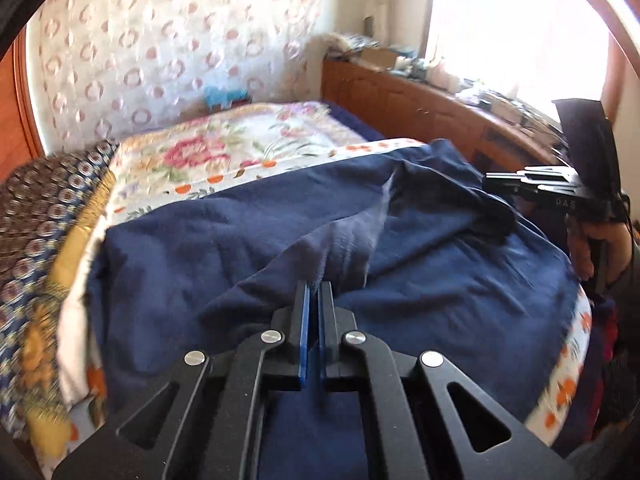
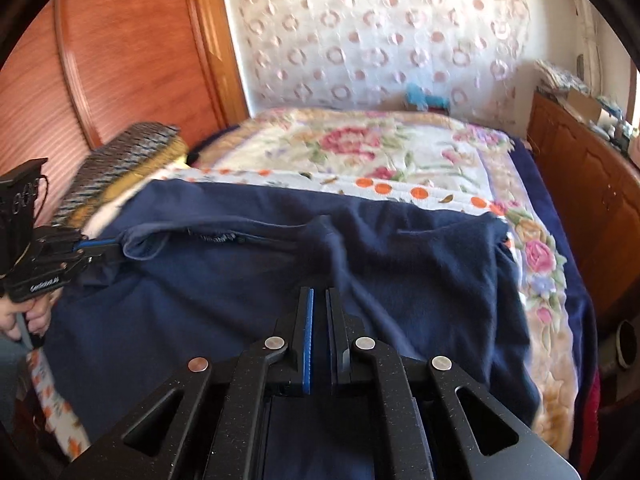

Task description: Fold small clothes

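A navy blue garment (image 1: 248,248) lies spread and rumpled on the bed; it also shows in the right wrist view (image 2: 400,264). My left gripper (image 1: 315,286) is shut on a raised fold of the navy garment, lifting it off the bed. In the right wrist view the left gripper (image 2: 114,249) shows at the left, pinching the garment's edge. My right gripper (image 2: 320,292) is shut on another fold of the navy garment. In the left wrist view the right gripper (image 1: 490,186) shows at the right, holding the cloth.
A floral blanket (image 2: 380,152) covers the bed behind the garment. A patterned folded cover (image 1: 36,216) lies at the left. A wooden sideboard (image 1: 420,100) with clutter runs along the right under a bright window. A wooden wardrobe (image 2: 120,48) stands at the left.
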`<move>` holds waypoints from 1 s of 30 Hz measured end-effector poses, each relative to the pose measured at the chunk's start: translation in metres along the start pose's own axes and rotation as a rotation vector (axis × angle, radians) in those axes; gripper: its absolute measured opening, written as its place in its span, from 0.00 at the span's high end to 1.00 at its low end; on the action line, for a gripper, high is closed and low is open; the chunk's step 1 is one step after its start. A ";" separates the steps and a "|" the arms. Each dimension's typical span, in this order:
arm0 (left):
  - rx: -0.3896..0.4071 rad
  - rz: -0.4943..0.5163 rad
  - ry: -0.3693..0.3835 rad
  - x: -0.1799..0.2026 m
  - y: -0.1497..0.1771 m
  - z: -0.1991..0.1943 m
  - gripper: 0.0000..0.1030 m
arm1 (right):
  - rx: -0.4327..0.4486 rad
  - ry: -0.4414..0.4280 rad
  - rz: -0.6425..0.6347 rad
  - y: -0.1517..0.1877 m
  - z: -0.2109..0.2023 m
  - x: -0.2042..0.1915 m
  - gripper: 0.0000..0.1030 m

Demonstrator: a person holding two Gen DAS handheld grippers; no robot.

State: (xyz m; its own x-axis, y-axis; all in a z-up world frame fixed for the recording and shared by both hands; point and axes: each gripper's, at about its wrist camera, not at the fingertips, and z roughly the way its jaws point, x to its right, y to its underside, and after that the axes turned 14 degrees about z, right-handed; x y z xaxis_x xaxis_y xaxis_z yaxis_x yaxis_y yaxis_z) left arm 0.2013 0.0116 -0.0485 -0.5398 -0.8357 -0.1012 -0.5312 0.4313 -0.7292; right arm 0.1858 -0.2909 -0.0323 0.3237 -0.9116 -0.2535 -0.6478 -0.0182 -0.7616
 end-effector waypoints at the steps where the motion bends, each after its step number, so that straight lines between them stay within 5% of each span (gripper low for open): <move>1: 0.007 0.010 -0.001 0.004 0.004 -0.008 0.96 | 0.015 -0.018 -0.009 0.007 -0.012 -0.001 0.96; 7: 0.026 0.027 0.007 0.017 0.015 -0.032 0.97 | 0.041 -0.029 -0.050 0.035 -0.038 -0.005 0.98; 12: 0.017 0.019 0.012 0.018 0.018 -0.030 0.97 | 0.038 0.008 -0.071 0.019 -0.020 -0.007 0.97; 16: -0.006 0.003 0.014 0.014 0.018 -0.018 0.97 | 0.033 0.068 -0.122 0.000 0.013 -0.016 0.52; 21: -0.006 0.000 0.024 0.015 0.022 -0.013 0.97 | -0.020 0.138 -0.117 -0.018 0.051 -0.021 0.52; 23: 0.004 0.002 0.030 0.017 0.023 -0.015 0.97 | -0.042 0.120 -0.114 -0.020 0.058 -0.022 0.55; 25: 0.039 0.017 0.041 0.022 0.024 -0.024 0.97 | -0.064 0.090 -0.128 -0.018 0.058 -0.025 0.96; 30: 0.097 0.040 0.042 0.032 0.027 -0.056 0.97 | -0.018 -0.014 -0.166 -0.002 0.017 -0.038 0.99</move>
State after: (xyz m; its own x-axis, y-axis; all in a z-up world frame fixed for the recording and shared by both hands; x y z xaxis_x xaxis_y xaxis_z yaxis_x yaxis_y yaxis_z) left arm 0.1330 0.0152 -0.0337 -0.5871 -0.8027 -0.1045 -0.4444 0.4275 -0.7872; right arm 0.1865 -0.2494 -0.0318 0.4366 -0.8897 -0.1333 -0.5967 -0.1755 -0.7830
